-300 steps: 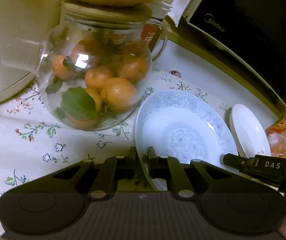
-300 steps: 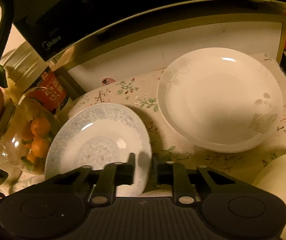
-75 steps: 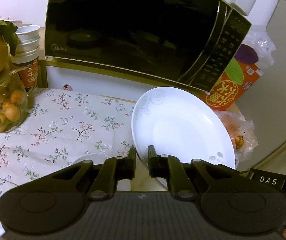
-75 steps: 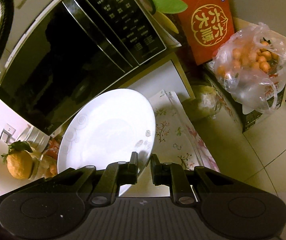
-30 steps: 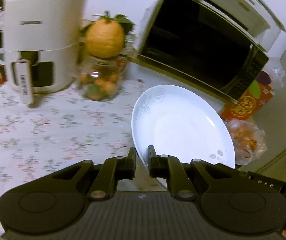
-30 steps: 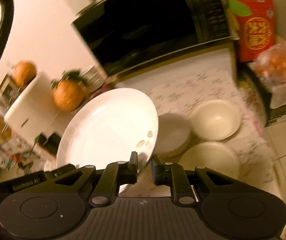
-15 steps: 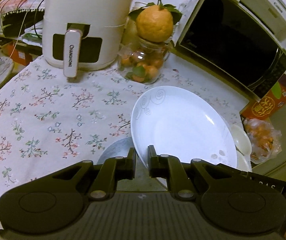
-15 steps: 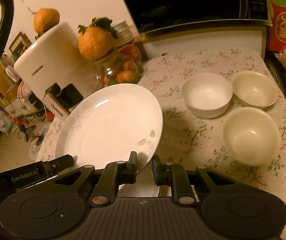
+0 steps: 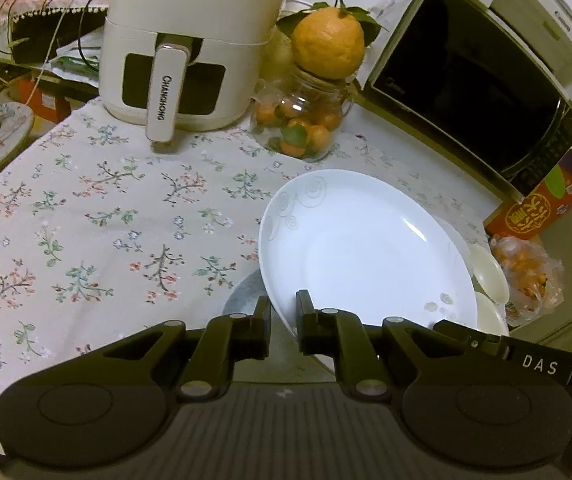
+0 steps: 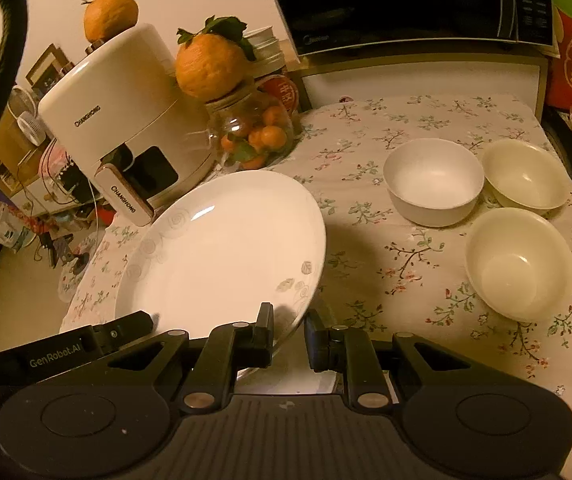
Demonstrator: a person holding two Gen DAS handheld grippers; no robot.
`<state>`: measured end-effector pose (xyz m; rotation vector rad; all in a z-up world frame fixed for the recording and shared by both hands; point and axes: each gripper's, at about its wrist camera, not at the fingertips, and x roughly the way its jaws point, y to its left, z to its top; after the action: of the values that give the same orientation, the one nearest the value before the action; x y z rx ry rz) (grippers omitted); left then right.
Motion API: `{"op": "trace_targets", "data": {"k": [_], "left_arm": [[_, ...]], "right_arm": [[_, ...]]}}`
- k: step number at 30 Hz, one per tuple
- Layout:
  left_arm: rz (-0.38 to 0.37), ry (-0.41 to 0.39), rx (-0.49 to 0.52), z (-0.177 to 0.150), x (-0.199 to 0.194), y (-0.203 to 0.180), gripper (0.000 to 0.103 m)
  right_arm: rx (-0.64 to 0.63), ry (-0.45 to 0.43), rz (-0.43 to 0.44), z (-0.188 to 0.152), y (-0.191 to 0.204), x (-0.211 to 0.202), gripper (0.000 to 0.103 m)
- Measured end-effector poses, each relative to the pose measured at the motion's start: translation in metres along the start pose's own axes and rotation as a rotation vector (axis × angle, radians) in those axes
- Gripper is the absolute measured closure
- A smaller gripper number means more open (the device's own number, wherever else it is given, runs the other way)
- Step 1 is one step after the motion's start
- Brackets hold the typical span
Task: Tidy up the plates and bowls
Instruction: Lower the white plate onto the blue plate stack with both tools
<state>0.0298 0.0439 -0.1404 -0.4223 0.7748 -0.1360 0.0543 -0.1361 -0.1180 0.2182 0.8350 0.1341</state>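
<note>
Three bowls point(image 10: 519, 262) stand empty; glass jar point(image 9: 305, 118) holds oranges

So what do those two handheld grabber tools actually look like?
Both are matte black plastic. Each has a ribbed body with two round caps, silver pivot pins and two short blocky fingers. The left gripper carries "GenRobot.AI" lettering on its side, the right gripper "DAS". A thick black cable loops above.

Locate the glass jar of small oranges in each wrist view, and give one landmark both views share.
Left wrist: the glass jar of small oranges stands at upper centre, right of the white air fryer, with a big citrus fruit on its lid.
Right wrist: the jar sits upper left of centre, behind the white plate.
Shared landmark: the air fryer, beside the jar in both.
</note>
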Motion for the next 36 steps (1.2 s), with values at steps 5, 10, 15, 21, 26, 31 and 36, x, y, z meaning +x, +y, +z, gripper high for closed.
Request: {"op": "trace_targets", "data": {"k": [5,10,15,21,26,31,36], "left_arm": [[0.017,0.001,0.003,-0.001,0.001,0.01,0.093],[0.021,0.023,0.009,-0.007,0.0,0.018,0.093],[0.029,0.038,0.014,-0.008,0.001,0.02,0.093],[0.041,0.059,0.02,-0.013,0.006,0.02,0.092],[0.046,0.08,0.027,-0.017,0.009,0.02,0.092],[0.056,0.105,0.036,-0.021,0.013,0.019,0.092],[0.074,0.108,0.06,-0.026,0.015,0.016,0.092]], "right_arm": [[-0.007,0.023,0.006,-0.005,0.007,0.011,0.087],[-0.019,0.049,0.015,-0.012,0.011,0.016,0.087],[-0.012,0.074,0.018,-0.016,0.012,0.019,0.087],[-0.006,0.096,0.006,-0.02,0.01,0.025,0.087],[0.004,0.121,-0.004,-0.025,0.006,0.026,0.087],[0.014,0.146,-0.018,-0.03,0.003,0.028,0.087],[0.031,0.173,-0.027,-0.036,-0.002,0.031,0.087]]}}
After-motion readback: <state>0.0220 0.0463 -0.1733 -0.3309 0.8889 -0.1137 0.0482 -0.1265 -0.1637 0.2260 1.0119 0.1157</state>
